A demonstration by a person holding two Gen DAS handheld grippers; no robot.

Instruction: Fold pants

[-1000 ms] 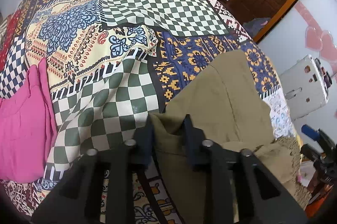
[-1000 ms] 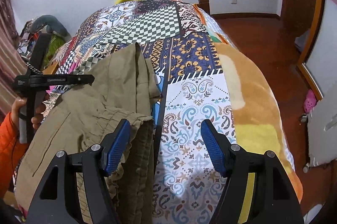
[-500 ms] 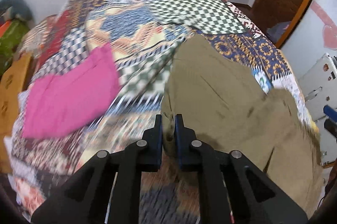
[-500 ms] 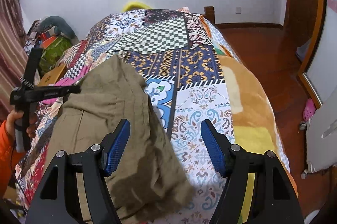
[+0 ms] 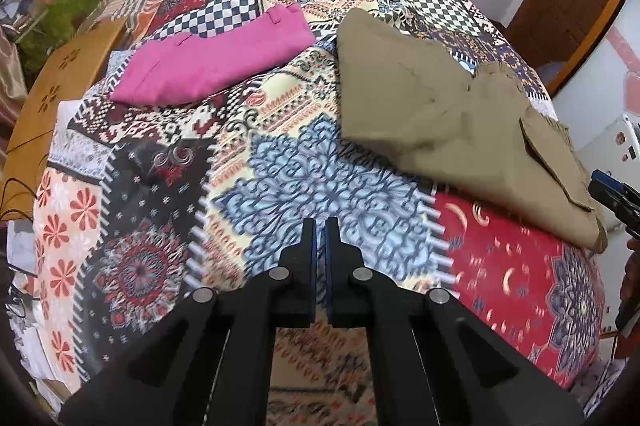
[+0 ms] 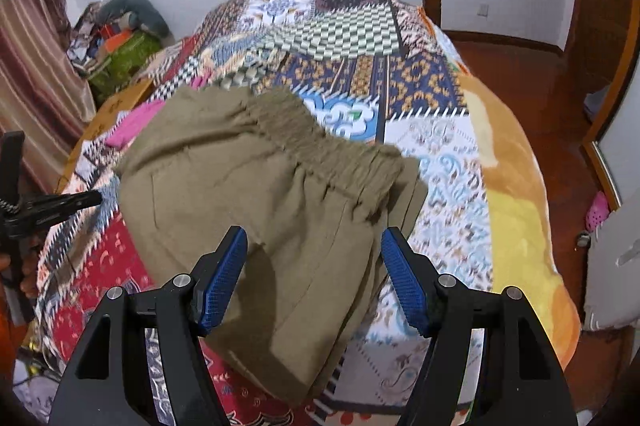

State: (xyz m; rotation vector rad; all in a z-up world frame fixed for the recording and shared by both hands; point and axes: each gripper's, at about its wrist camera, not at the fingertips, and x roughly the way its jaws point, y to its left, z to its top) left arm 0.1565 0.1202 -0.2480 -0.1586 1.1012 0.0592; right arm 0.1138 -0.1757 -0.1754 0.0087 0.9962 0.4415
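On the patchwork bedspread (image 6: 436, 153) the olive pants (image 6: 248, 201) lie folded into a thick bundle, their gathered elastic waistband (image 6: 332, 145) running across the top layer toward the side farther from the right gripper. From the left wrist view the same olive pants (image 5: 440, 117) sit on the bedspread (image 5: 312, 177) to the right of centre, with a flap of cloth turned over at the near right corner. Left of the olive pants, and apart from them, a pink folded garment (image 5: 216, 61) rests on the checked patches. Beyond the pink garment, off the edge of the bedspread, a wooden board (image 5: 52, 97) shows, and past it a heap of clutter with a green bundle (image 5: 64, 17).

The left gripper (image 5: 320, 226) hovers over the blue-patterned patch, well short of the olive pants; its jaws stand nearly together with only a thin slit between them and nothing caught there. The right gripper (image 6: 314, 242) hangs just above the near part of the olive pants with its blue-padded jaws wide apart and empty; whether the pads touch the cloth cannot be told. In the right wrist view the left gripper (image 6: 52, 205) shows as a dark bar left of the pants
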